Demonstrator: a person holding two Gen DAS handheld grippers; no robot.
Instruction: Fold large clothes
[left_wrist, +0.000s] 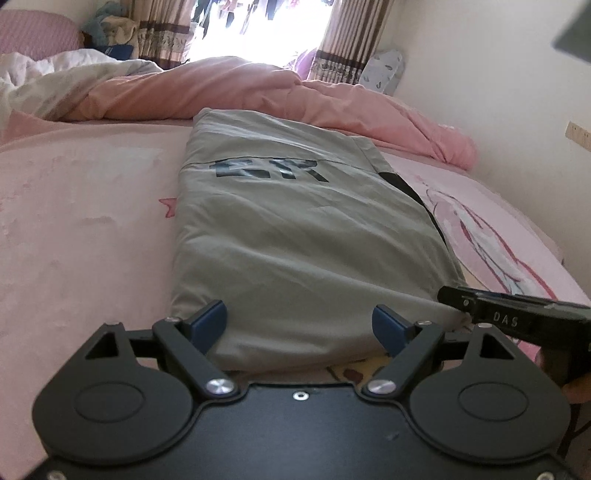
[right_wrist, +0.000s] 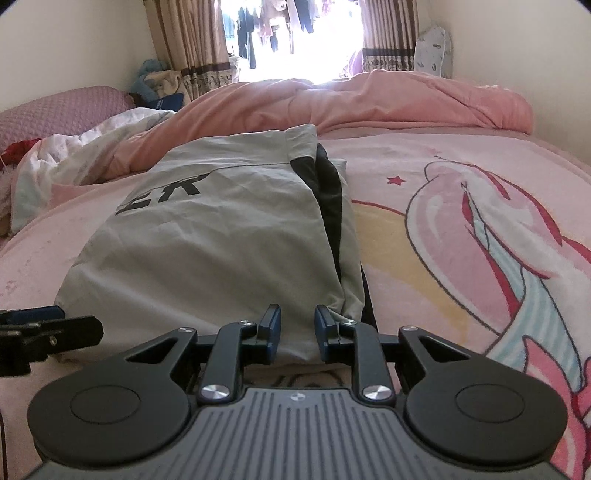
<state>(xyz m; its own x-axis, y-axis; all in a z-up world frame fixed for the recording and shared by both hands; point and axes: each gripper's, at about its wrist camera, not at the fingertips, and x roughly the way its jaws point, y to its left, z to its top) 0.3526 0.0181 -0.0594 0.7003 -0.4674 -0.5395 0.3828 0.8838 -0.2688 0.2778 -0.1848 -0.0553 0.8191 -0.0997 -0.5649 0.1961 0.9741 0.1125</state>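
Observation:
A grey garment (left_wrist: 295, 221) with dark lettering and a black side panel lies folded into a long strip on the pink bed; the right wrist view shows the garment (right_wrist: 207, 251) too. My left gripper (left_wrist: 299, 321) is open wide over its near edge, with fabric between the blue pads but untouched by them. My right gripper (right_wrist: 297, 326) sits at the near right corner, its jaws only a little apart with grey fabric in the narrow gap. From the left wrist the right gripper (left_wrist: 456, 301) shows side-on at that corner. The left gripper (right_wrist: 55, 321) enters the right wrist view at far left.
The pink unicorn bedsheet (right_wrist: 480, 221) spreads to the right of the garment. A rumpled pink duvet (right_wrist: 406, 99) lies across the far end, with a white quilt (right_wrist: 74, 155) and a pink pillow (right_wrist: 55, 110) at the far left. A wall (left_wrist: 498, 92) borders the bed's right side.

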